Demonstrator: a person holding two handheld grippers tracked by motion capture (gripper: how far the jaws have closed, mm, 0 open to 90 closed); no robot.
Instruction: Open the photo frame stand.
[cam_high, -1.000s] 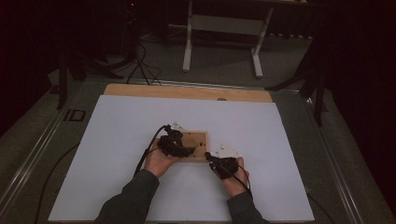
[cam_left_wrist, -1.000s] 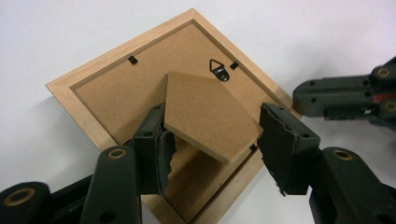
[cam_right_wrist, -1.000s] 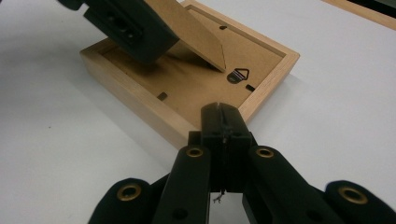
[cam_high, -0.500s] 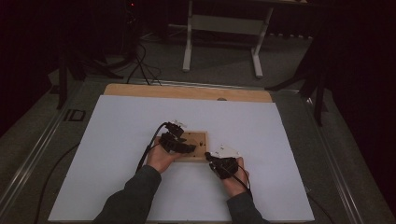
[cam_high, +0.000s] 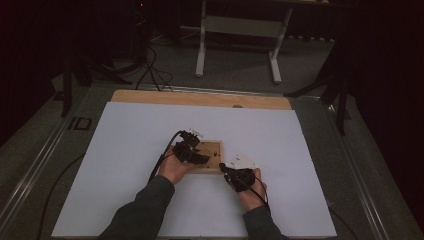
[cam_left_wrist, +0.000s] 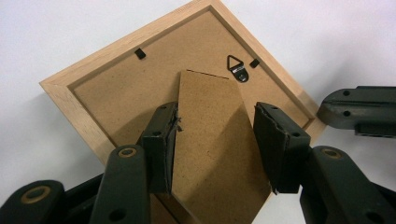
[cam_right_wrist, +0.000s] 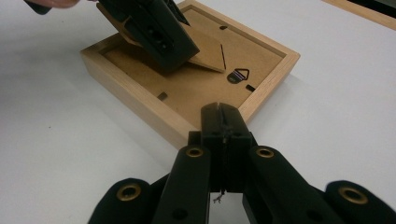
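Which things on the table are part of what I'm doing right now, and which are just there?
In the job:
- picture frame, face down
- its fold-out stand flap, between the left gripper jaws, which have just been closing
- right gripper, shut, tips at the frame's corner

Just there:
- white sheet
- hanger ring
- metal stand beyond the table

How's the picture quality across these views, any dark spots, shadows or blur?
High view: dim, the room beyond the table nearly black, the picture frame small and soft. Left gripper view: bright and sharp, the jaws cast shadow on the frame's backing. Right gripper view: even light, the left gripper slightly blurred, its own shut jaws dark.
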